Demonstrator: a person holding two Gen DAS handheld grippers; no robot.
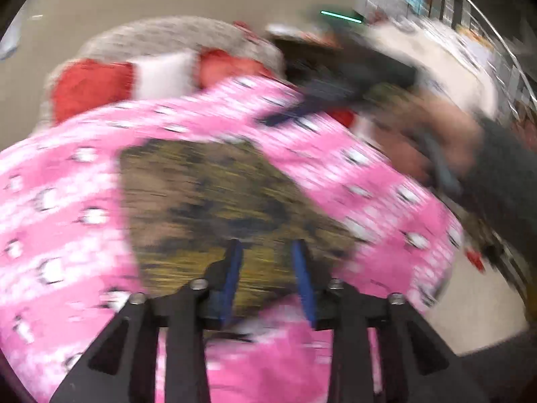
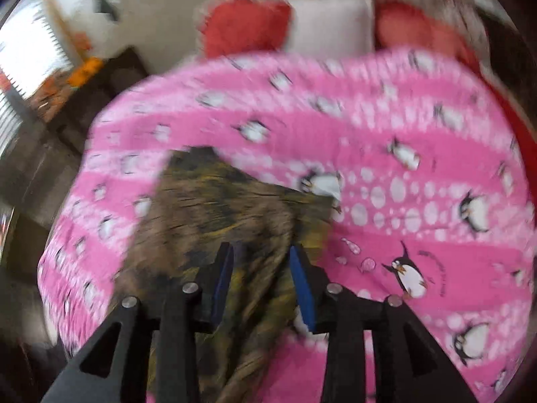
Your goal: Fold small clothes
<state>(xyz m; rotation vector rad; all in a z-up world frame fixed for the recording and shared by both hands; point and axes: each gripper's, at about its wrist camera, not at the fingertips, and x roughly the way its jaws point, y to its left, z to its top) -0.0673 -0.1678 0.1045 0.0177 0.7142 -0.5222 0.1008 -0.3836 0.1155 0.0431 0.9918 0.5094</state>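
A small brown, yellow and black patterned garment (image 1: 214, 201) lies on a pink penguin-print blanket (image 1: 67, 201). My left gripper (image 1: 268, 248) is open over the garment's near edge, jaws apart with cloth showing between them. In the right wrist view the same garment (image 2: 214, 208) lies on the blanket (image 2: 402, 168), and my right gripper (image 2: 261, 252) is open above its near part. The right gripper and the hand holding it also show, blurred, at the upper right of the left wrist view (image 1: 295, 114). Both views are motion-blurred.
Red cushions (image 1: 90, 87) and a white cushion (image 1: 161, 74) lie behind the blanket on a grey seat. The cushions also show in the right wrist view (image 2: 329, 27). Dark furniture (image 2: 84, 100) stands to the left, shelves (image 1: 470, 33) to the right.
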